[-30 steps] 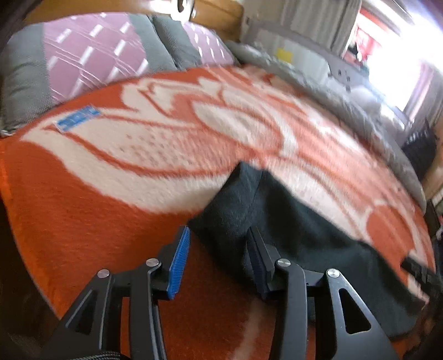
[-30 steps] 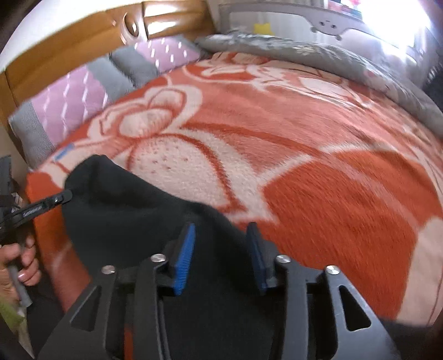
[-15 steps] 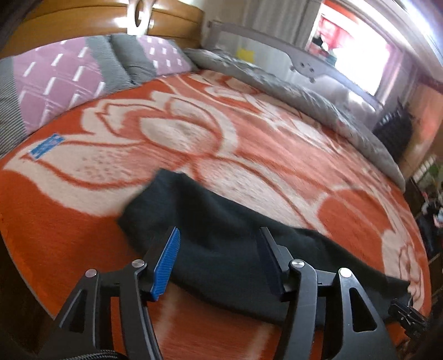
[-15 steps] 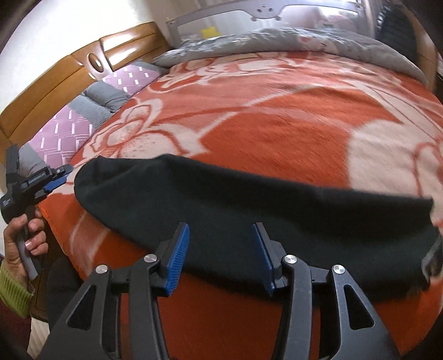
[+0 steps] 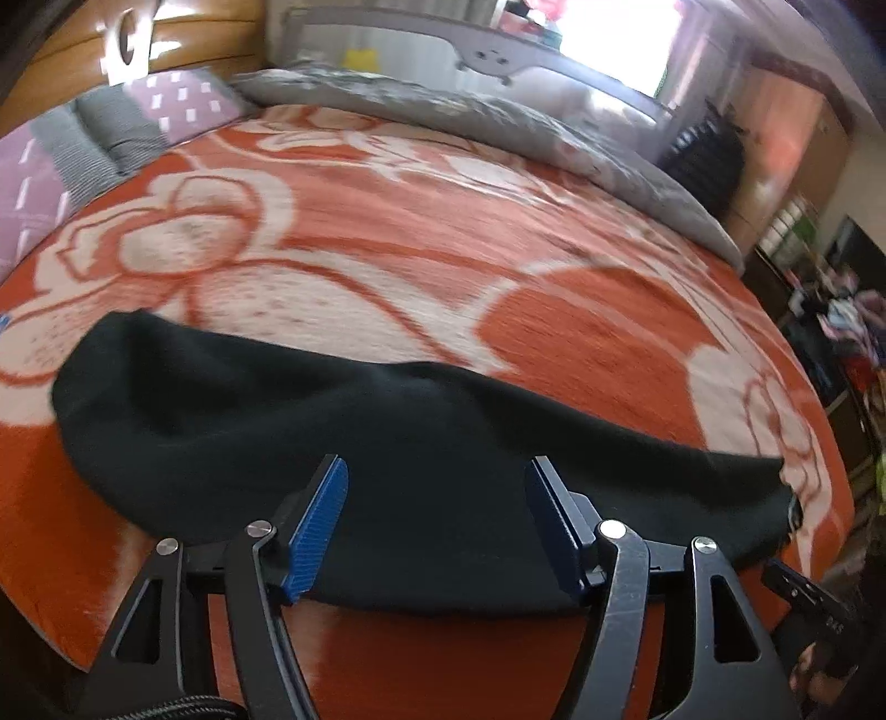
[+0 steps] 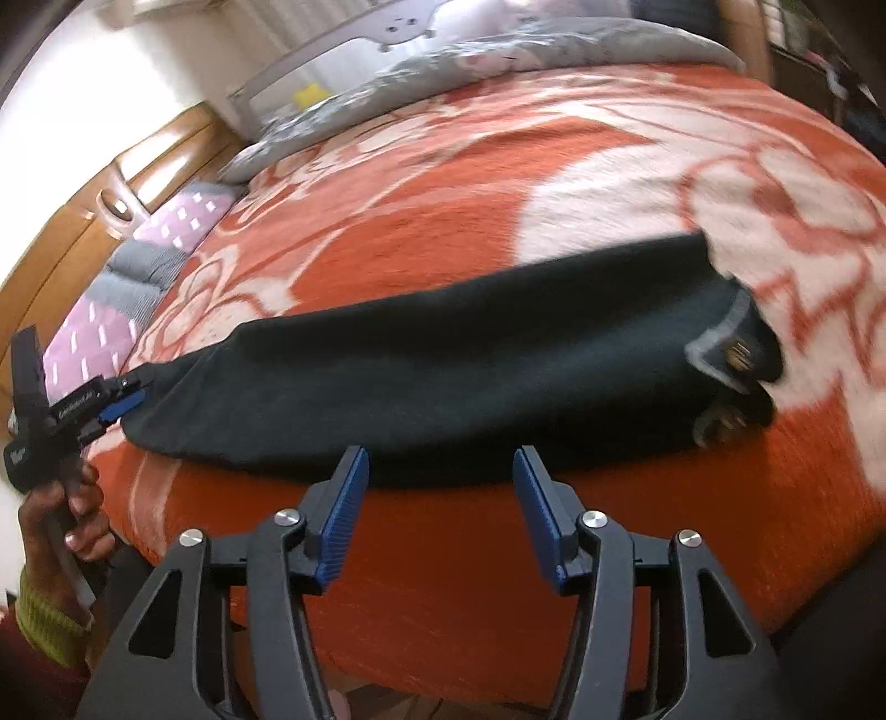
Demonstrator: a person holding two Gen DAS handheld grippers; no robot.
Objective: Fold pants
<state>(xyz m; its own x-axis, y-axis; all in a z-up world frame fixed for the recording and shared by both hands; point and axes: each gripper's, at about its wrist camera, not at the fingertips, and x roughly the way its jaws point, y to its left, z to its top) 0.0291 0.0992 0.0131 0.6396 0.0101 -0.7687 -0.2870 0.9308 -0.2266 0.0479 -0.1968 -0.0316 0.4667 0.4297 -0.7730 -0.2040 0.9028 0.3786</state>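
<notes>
The black pants (image 5: 343, 432) lie folded lengthwise in a long strip near the front edge of the orange and white floral blanket (image 5: 443, 266). In the right wrist view the pants (image 6: 443, 376) show their waistband with a metal button at the right end. My left gripper (image 5: 437, 520) is open and empty, held just above the pants' near edge. My right gripper (image 6: 437, 509) is open and empty, a little short of the pants' near edge. The left gripper also shows in the right wrist view (image 6: 119, 401) at the pants' left end.
Pink and grey pillows (image 5: 83, 149) and a wooden headboard (image 5: 183, 39) stand at the left. A grey quilt (image 5: 498, 122) lies along the far side. The bed's front edge (image 6: 443, 637) drops off just below the grippers.
Both grippers have drawn back from the pants and swung their views. The pants now lie stretched out as a flat strip, released from the jaws.
</notes>
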